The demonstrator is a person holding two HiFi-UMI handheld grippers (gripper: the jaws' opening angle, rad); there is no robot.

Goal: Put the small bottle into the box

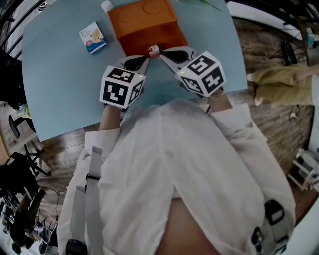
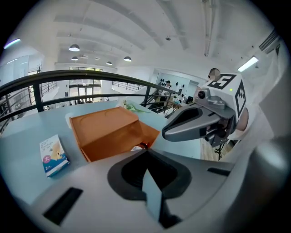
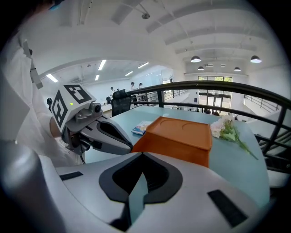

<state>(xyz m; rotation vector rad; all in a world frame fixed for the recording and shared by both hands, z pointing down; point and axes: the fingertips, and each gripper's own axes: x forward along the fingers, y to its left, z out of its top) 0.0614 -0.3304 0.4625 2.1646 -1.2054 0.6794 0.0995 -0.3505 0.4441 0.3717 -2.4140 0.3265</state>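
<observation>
The orange box [image 1: 144,25] stands open at the table's far middle, its lid tipped up behind it. The small bottle [image 1: 153,50], with a white label and a red cap, lies at the box's near edge. It also peeks out just past my left gripper [image 2: 146,152], whose jaws are shut with nothing between them. In the head view my left gripper [image 1: 147,57] and right gripper [image 1: 162,55] point at the bottle from either side. My right gripper [image 3: 142,155] is shut too, and the orange box [image 3: 182,139] hides the bottle from that view.
A small blue and white carton [image 1: 92,38] lies left of the box. White flowers [image 3: 227,129] lie beyond it, and a white round thing [image 1: 106,5] sits at its far left corner. A person in yellow-green [image 1: 284,82] is on the wooden floor to the right. A dark railing [image 2: 91,77] runs behind the table.
</observation>
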